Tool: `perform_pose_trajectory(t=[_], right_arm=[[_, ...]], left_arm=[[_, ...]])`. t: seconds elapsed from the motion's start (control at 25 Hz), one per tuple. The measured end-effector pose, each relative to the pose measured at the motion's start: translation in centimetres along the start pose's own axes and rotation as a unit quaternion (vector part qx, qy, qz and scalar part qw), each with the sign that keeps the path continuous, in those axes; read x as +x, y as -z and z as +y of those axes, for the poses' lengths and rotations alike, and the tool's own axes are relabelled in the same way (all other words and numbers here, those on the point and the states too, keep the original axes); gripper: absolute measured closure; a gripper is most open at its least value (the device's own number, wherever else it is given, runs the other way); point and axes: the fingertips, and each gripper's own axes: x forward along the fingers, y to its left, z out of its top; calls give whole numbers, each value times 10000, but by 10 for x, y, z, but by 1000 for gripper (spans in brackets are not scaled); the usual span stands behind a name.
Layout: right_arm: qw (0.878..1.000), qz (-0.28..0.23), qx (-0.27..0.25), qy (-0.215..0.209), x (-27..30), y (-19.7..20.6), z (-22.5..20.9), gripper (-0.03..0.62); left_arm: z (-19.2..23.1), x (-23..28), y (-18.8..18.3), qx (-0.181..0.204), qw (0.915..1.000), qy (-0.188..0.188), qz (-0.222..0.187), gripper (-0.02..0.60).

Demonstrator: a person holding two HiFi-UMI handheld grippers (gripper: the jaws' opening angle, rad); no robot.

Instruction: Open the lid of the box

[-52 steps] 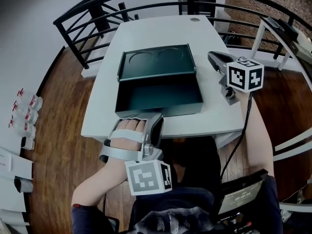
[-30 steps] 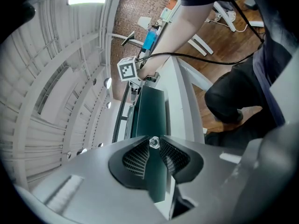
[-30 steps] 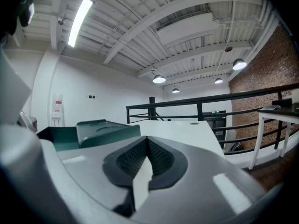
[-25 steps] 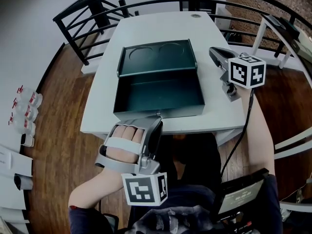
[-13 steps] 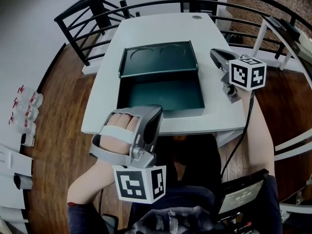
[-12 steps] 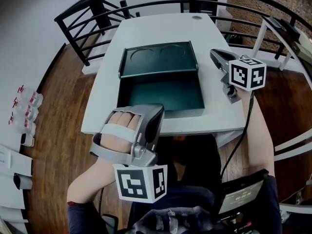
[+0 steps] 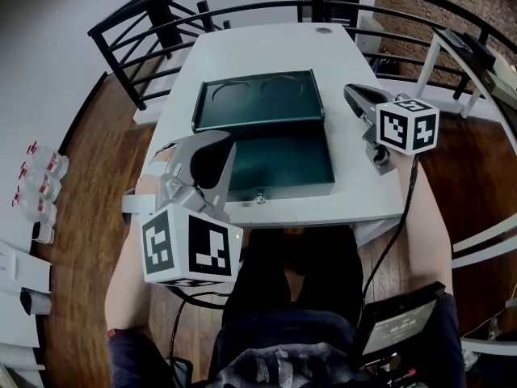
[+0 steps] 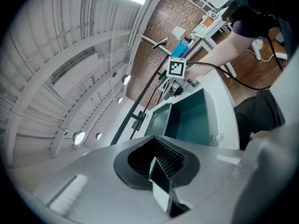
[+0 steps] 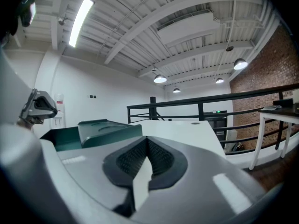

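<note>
A dark green box (image 7: 283,164) stands open on the white table (image 7: 266,47). Its lid (image 7: 258,99) is swung back past the rear wall, and the inside looks empty. A small round latch (image 7: 259,199) shows on the front wall. My left gripper (image 7: 222,145) is shut on nothing, raised over the box's front left corner and apart from it. My right gripper (image 7: 355,95) is also shut and empty, hovering to the right of the lid. The left gripper view shows the box (image 8: 187,118) beyond the left gripper (image 8: 156,164). The lid (image 9: 110,127) appears left of the right gripper (image 9: 147,160).
A black metal railing (image 7: 161,14) curves round the far side of the table. Wooden floor (image 7: 89,184) lies on the left. A second white table (image 7: 472,51) stands at the far right. A dark screen (image 7: 400,326) sits by the person's lap.
My left gripper has lifted away from the box's front edge and swung up and to the left. The right gripper and the open lid have stayed where they were.
</note>
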Motion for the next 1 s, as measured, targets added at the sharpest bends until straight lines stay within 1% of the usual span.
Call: perform_pose_trajectory(t=[0.12,0.24,0.52,0.68,1.0], right_arm=[[10000,3,0,-14,-1,0,2,589],[10000,5,-4,-17,-2,0,4,589],[10000,3,-5,-20,-3,-2,5,589],[10000,3,1,4,-3,-2,4,589],[9999,5,-95,41,-1,-6,6,589]], left_arm=[[5,8,18,-80,9998,36,157,563],[5,11,25,-201,9996,62,170,564],[3,5,19,-207,9997,111,64,563],[4,10,21,-214,9996,105,115,564],[8,18,31,-349,9991,148,208,564]])
